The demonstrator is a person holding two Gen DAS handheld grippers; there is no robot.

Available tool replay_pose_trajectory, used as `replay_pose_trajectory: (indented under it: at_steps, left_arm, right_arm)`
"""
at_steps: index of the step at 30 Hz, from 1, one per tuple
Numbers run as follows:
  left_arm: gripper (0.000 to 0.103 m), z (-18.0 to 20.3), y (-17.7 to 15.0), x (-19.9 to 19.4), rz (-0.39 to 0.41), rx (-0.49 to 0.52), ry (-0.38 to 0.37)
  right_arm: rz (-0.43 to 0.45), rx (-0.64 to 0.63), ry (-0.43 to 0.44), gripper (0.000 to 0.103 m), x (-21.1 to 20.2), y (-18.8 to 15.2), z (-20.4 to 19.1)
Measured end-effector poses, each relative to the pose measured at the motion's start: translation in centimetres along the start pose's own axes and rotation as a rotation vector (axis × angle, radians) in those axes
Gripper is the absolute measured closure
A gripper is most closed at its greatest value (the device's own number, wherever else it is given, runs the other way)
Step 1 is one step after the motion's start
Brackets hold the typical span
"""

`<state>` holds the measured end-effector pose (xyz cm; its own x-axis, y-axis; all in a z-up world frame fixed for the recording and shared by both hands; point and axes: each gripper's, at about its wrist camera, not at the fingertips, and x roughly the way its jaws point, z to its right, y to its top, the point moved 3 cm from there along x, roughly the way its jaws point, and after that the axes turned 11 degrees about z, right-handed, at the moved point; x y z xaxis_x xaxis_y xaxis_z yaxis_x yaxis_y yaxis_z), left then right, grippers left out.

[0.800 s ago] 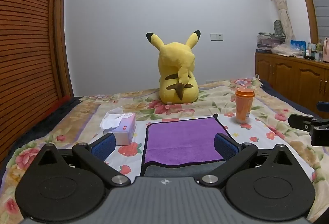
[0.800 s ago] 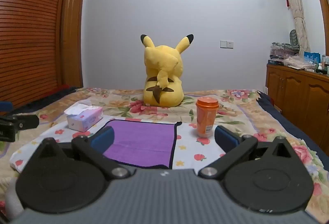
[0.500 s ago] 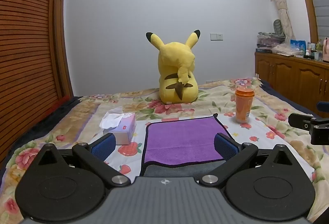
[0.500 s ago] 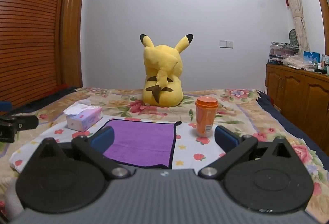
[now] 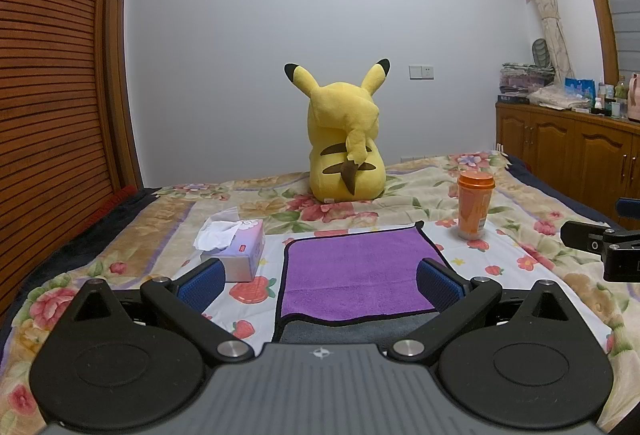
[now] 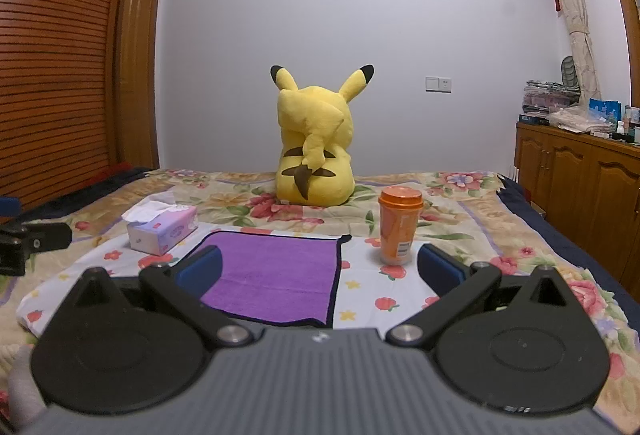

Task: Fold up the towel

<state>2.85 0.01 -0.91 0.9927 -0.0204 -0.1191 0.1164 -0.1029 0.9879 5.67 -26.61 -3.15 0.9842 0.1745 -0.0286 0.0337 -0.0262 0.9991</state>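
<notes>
Nothing on the bed appears to have shifted since the earlier frames; both grippers hold almost the same low pose at the near edge. Nearest the lens, the left gripper hangs with its blue-padded fingers spread wide and empty, the purple towel lying flat between and just beyond them. The right gripper is likewise spread apart and holds nothing, with the towel beyond its left finger and an orange cup beyond its right. Bound with a dark edge, the towel lies on the flowered bedspread, a grey layer showing under its near edge. To its left sits a tissue box, a white tissue sticking out of its top; to its right the orange cup stands upright. Farther back, a yellow plush toy sits with its back to the cameras before a pale wall. Wooden cabinets line the right side.
</notes>
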Motion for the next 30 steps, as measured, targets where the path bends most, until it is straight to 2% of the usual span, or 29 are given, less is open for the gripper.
replay_pose_trajectory:
  at_steps: [30]
  left_arm:
    - [0.000,0.00,0.00,-0.01,0.002,0.002,0.000]
  right_arm:
    - [0.000,0.002,-0.001,0.000,0.04,0.27,0.04]
